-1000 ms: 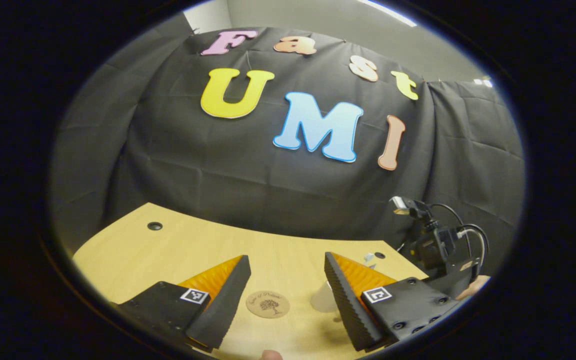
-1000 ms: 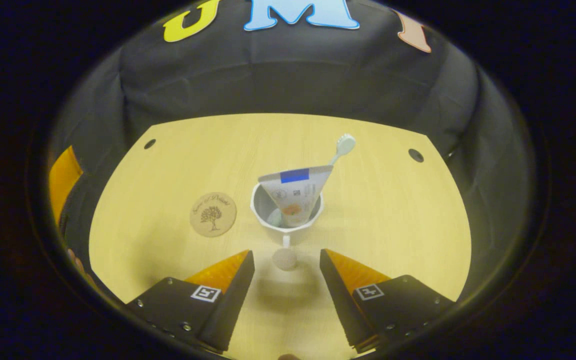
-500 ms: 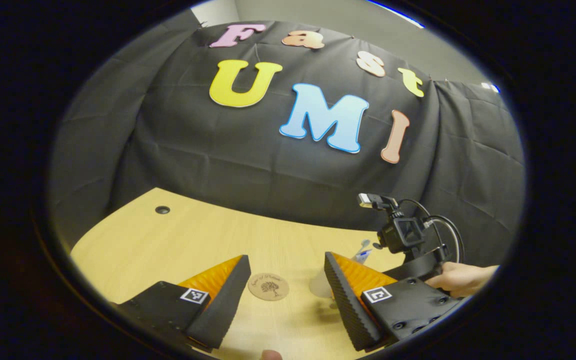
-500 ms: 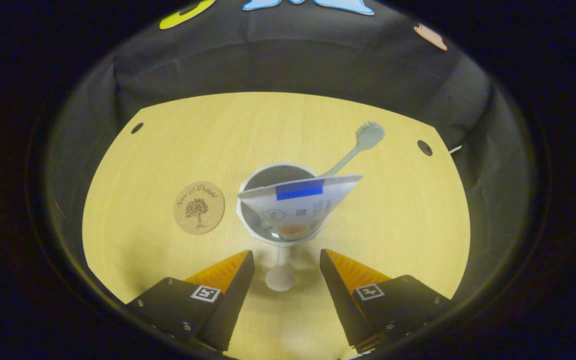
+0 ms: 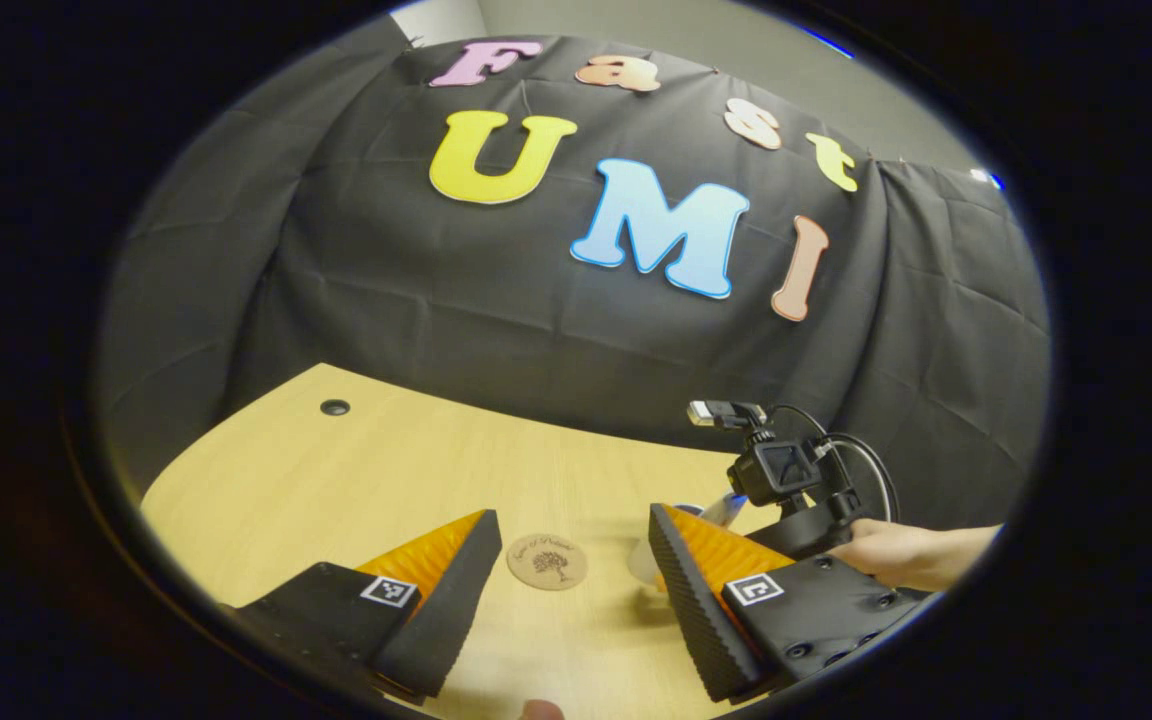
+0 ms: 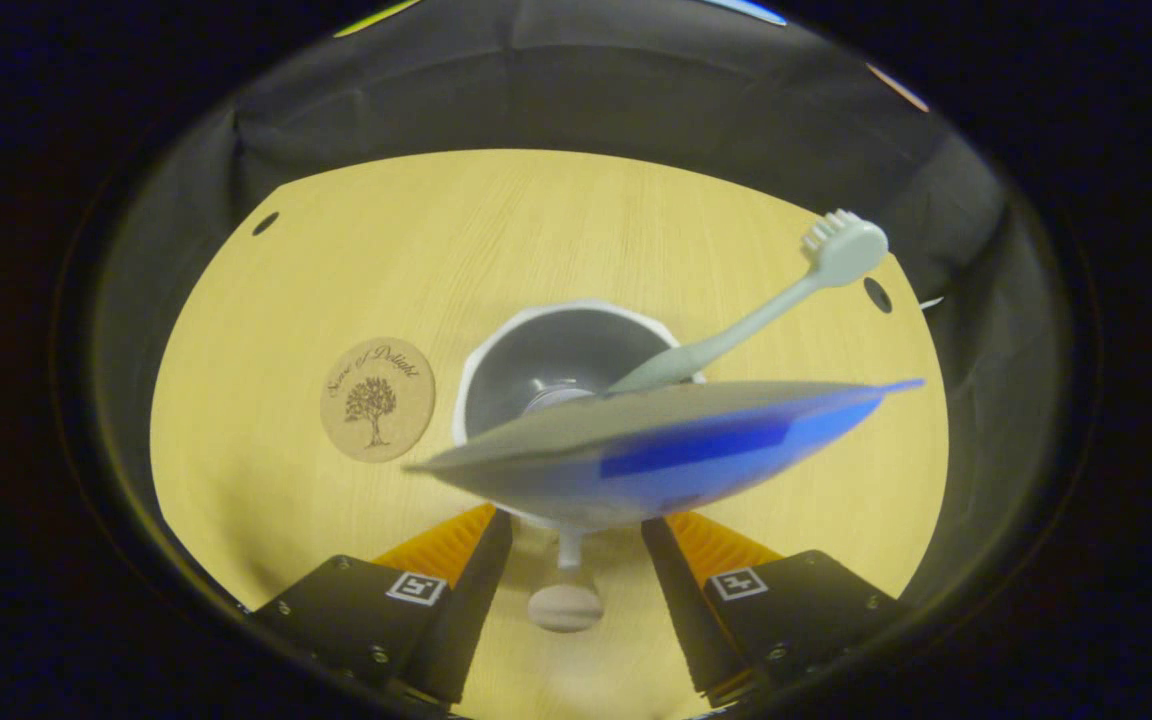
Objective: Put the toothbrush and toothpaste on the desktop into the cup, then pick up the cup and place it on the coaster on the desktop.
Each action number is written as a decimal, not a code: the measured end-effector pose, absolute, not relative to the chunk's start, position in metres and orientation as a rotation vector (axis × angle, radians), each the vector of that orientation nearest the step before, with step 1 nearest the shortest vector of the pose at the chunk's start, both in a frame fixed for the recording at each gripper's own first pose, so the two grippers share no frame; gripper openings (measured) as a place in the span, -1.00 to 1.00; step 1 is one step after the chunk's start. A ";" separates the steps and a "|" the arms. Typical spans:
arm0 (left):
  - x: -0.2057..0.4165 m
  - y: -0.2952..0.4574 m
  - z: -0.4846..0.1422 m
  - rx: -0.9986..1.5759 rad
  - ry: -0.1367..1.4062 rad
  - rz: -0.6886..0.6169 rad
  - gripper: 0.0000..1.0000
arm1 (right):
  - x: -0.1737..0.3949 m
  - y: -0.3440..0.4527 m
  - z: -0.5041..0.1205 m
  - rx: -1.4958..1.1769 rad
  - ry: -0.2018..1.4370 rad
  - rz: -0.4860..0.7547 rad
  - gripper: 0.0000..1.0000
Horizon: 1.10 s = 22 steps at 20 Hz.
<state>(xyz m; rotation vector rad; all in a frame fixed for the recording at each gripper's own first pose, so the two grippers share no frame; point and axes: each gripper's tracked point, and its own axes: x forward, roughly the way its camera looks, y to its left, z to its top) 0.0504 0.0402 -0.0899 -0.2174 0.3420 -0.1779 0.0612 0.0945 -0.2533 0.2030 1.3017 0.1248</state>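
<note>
The toothbrush [image 6: 736, 335] and toothpaste tube [image 6: 656, 445] already lean in the white cup [image 6: 496, 350] at centre frame, so only the cup's lift is left. The right hand-held gripper [image 6: 576, 560] points steeply down, fingers spread and empty on either side of the cup's handle [image 6: 566, 590]. The coaster [image 6: 377, 399] lies on the desk [image 6: 266, 500] just left of the cup. The left hand-held gripper [image 5: 568, 590] hovers released at lower centre, its fingers framing the coaster.

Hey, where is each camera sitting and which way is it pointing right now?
Left gripper view: rides the left gripper, low, looking across the wooden desktop; the person's hand shows.
Right gripper view: rides the right gripper, looking down into the white stemmed cup; its fingers flank the stem.
Both share the round cork coaster and cup.
</note>
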 end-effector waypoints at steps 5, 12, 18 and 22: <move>0.047 0.043 -0.098 -0.224 0.356 -0.172 0.92 | 0.062 0.096 -0.260 0.213 1.317 0.138 0.30; 0.043 0.040 -0.105 -0.219 0.371 -0.176 0.92 | 0.063 0.095 -0.262 0.250 1.308 0.131 -0.41; 0.038 0.043 -0.109 -0.227 0.373 -0.170 0.92 | 0.061 0.097 -0.263 0.255 1.271 0.119 -0.46; 0.035 0.047 -0.109 -0.231 0.371 -0.164 0.92 | 0.058 0.096 -0.257 0.213 1.248 0.119 -0.46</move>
